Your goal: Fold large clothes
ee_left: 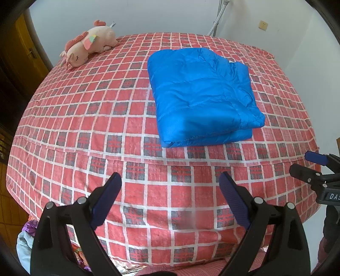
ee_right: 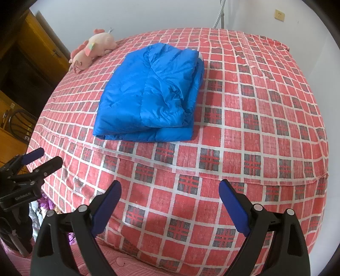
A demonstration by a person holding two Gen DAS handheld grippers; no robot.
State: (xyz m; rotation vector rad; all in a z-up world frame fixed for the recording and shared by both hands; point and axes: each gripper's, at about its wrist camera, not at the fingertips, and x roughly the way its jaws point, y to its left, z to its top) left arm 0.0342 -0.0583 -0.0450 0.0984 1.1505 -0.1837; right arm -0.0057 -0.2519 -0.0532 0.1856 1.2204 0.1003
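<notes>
The left hand-held gripper [ee_left: 170,182] had its jaws spread wide with nothing between them, its blue pads [ee_left: 108,199] hanging over the near edge of the bed [ee_left: 85,118]. The right hand-held gripper [ee_right: 170,184] was likewise wide open and empty, poised over the same near edge, further to the right. Each showed in the other's view: the right one at the right border of the left wrist view [ee_left: 308,163], the left one at the left border of the right wrist view [ee_right: 45,158], both apart from the jacket.

Beyond them, the blue puffer jacket [ee_left: 201,95] lay folded into a thick, roughly rectangular bundle on the red checked bedspread [ee_right: 255,127], near the middle of the bed, well clear of both grippers. A small white label [ee_left: 231,61] showed at its far edge.

A pink plush toy [ee_left: 89,43] lay on its side at the far left corner of the bed, well apart from the jacket. Behind the bed stood a white wall [ee_left: 159,14] with a beige socket [ee_left: 263,25] on the right. A wooden door [ee_right: 40,51] stood at the left.
</notes>
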